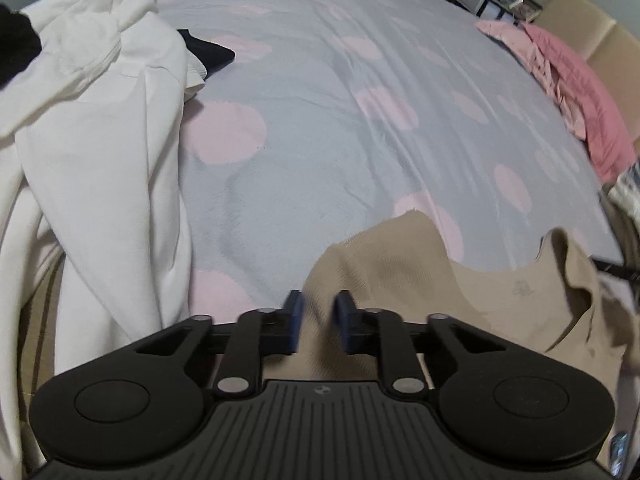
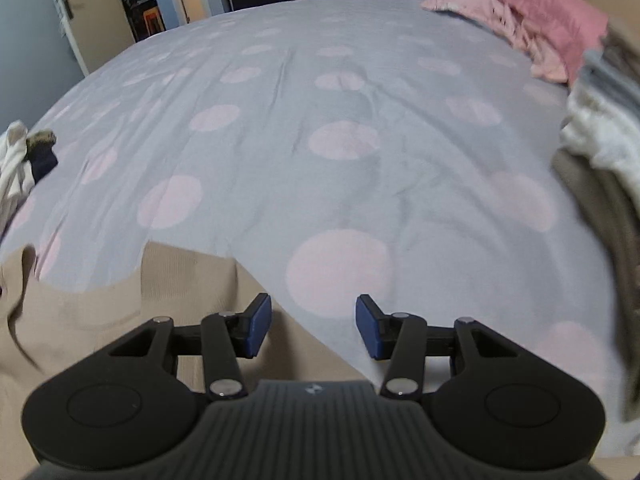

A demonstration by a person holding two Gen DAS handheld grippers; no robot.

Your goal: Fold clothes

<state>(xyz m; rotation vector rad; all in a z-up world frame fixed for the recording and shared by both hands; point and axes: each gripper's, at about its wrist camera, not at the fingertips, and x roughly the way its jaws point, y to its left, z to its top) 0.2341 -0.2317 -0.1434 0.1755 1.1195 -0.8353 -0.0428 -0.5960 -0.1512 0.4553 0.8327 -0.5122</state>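
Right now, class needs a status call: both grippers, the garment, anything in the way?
Left gripper nearly shut over the beige knit top, grip unclear. Right gripper open at its edge. White garment pile lies left, apart; spotted grey bedsheet ahead.

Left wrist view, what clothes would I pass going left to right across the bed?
White garment → black garment → beige polo shirt → pink clothes at the far right edge.

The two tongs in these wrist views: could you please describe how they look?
Both are alike. The left tongs and right tongs have matte black bodies with a ribbed centre panel bearing a small logo, round discs on each side, black link arms with silver pivot pins, and blue pads. No cables or sleeves show.
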